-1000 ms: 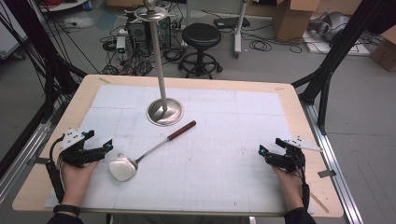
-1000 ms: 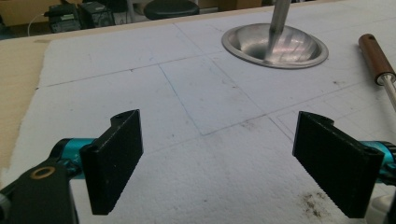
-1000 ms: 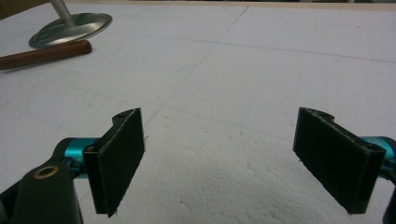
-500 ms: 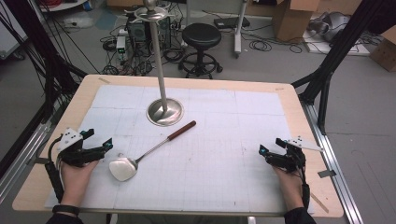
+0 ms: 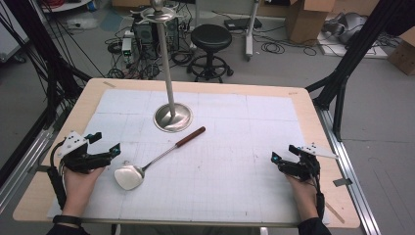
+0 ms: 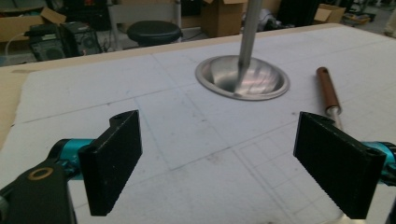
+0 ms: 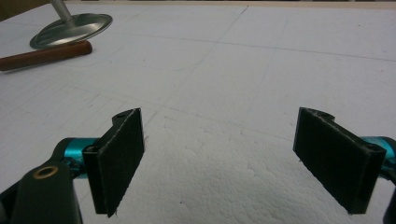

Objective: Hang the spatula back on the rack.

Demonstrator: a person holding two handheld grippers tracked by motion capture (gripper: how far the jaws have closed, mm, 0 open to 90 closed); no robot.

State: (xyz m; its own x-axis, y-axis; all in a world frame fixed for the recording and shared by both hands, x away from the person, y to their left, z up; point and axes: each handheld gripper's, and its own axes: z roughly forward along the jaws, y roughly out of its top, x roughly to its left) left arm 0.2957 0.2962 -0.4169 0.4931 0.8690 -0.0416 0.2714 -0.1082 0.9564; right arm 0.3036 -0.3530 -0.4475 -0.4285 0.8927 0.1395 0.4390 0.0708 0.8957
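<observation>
1. Steel spatula [image 5: 147, 166] with a brown wooden handle lies flat on the white mat [image 5: 235, 196], its blade just beside my left gripper [image 5: 105, 147], handle end pointing toward the stand base [image 5: 172, 117]
2. Left gripper: my jaws stand wide apart, holding nothing, resting near the mat's left edge
3. Right gripper [image 5: 281, 159]: my jaws likewise spread and empty, well apart from the spatula, near the mat's right edge
</observation>
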